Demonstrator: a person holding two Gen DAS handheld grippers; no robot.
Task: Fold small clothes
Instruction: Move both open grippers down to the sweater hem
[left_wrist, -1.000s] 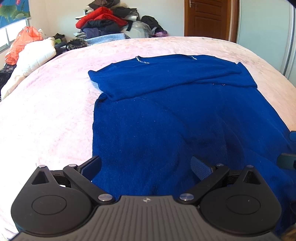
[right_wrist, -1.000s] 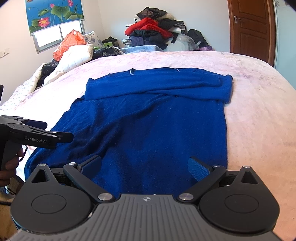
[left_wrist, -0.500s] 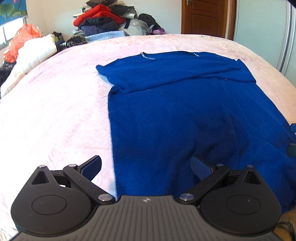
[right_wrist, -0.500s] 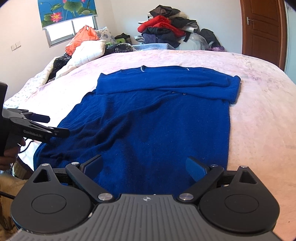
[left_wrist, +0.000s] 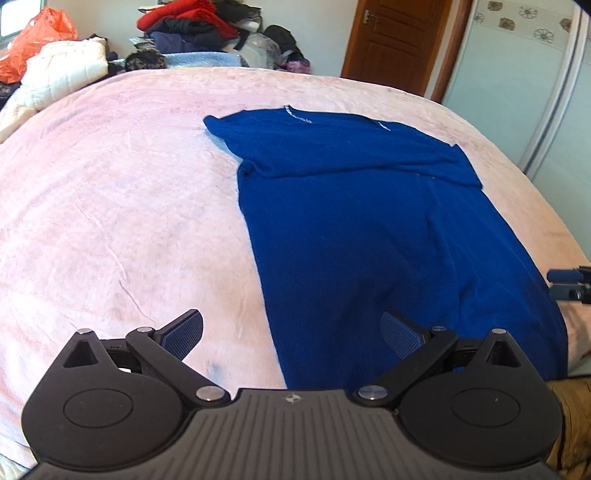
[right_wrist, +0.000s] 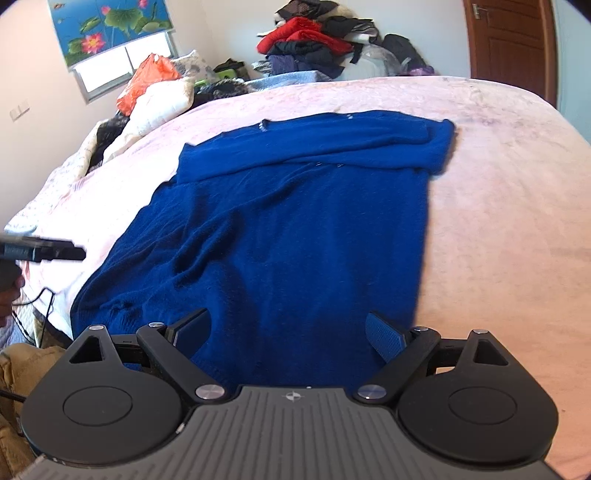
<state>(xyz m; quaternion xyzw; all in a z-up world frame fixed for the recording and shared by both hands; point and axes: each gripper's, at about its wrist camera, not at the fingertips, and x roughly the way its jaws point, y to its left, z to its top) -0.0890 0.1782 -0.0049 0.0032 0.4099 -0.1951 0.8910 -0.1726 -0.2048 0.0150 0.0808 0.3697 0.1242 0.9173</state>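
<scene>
blue sweater (right_wrist: 295, 229): flat on pink bed (right_wrist: 498, 221), sleeves folded across its top | right tongs (right_wrist: 291, 336): wide apart, just been narrowing slightly, gripping nothing, above sweater's near hem | left tongs (left_wrist: 291, 336): wide apart, empty, straddling sweater's left edge | clothes pile (right_wrist: 314, 40): beyond the bed

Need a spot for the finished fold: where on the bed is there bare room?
Bare pink blanket lies left of the blue sweater, up to the white quilt. Another bare stretch lies right of the sweater toward the door. The far edge is crowded with a clothes pile.
</scene>
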